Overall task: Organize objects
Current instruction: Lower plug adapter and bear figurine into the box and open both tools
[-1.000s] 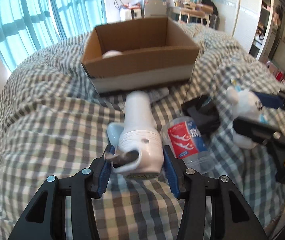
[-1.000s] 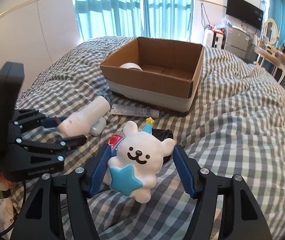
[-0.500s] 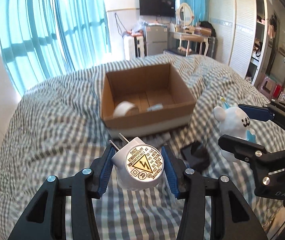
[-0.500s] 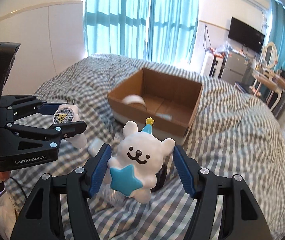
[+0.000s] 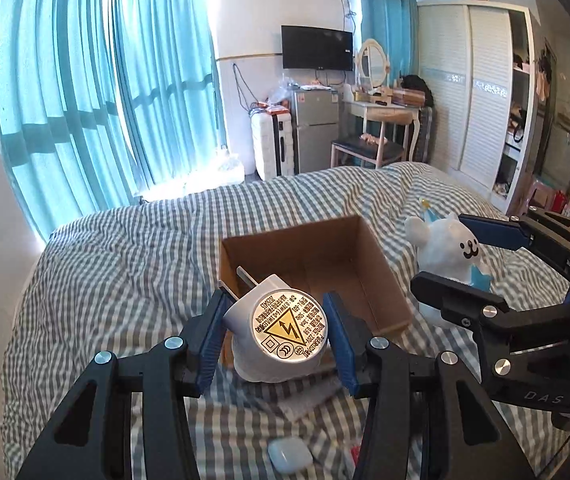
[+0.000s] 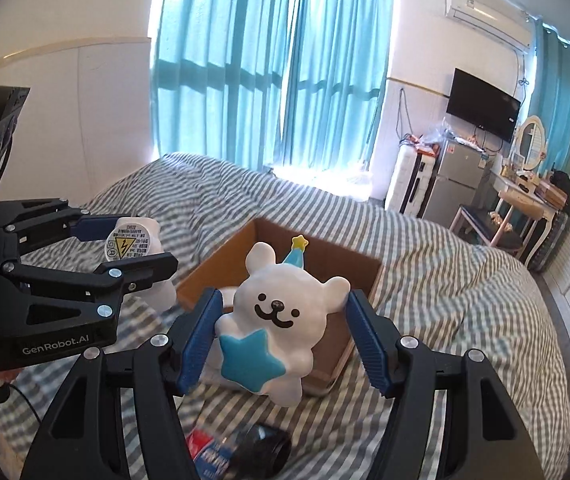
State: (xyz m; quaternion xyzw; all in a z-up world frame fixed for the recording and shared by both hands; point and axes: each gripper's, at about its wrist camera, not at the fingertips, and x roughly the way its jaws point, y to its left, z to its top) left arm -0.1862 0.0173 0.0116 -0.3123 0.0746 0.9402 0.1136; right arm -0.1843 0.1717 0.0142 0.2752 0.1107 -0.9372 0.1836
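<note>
Jaws around glossy rounded bear (image 6: 277,320)

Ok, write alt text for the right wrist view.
The right gripper holds a white bear toy with a blue star between its blue fingers, in front of an open cardboard box on a checked bed. To the left, the left gripper holds a white plug-in device.

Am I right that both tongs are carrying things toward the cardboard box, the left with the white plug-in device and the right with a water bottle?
Not quite. The right tongs hold the white bear toy, as the right wrist view shows. The rest stands: the left tongs hold the white plug-in device, both near the cardboard box.
</note>
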